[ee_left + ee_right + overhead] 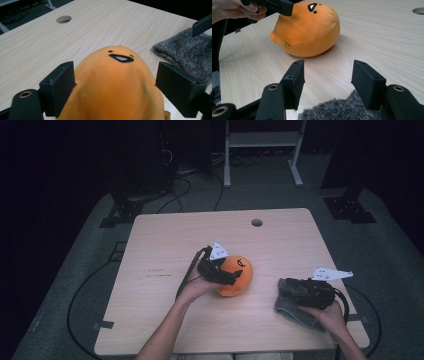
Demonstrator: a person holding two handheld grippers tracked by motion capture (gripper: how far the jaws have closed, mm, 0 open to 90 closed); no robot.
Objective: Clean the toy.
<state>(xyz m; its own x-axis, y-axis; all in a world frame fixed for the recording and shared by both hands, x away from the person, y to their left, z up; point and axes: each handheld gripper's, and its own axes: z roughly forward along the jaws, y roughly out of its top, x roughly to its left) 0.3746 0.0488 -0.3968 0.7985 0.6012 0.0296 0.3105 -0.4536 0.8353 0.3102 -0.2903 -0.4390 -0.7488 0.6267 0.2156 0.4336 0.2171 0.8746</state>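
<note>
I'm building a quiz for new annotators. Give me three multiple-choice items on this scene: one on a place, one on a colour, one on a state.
1. Where does the grey fuzzy cloth lie on the light wooden table?
A. far left corner
B. near right part
C. beside the round hole

2. What colour is the round plush toy with a stitched face?
A. orange
B. green
C. white

3. How do the left gripper's jaws stand?
A. shut and empty
B. apart, one on each side of the plush toy
C. clamped on the cloth

Answers: 1 B, the high view shows it under the right gripper; 2 A, orange in all views; 3 B, the left gripper view shows the toy between them.
</note>
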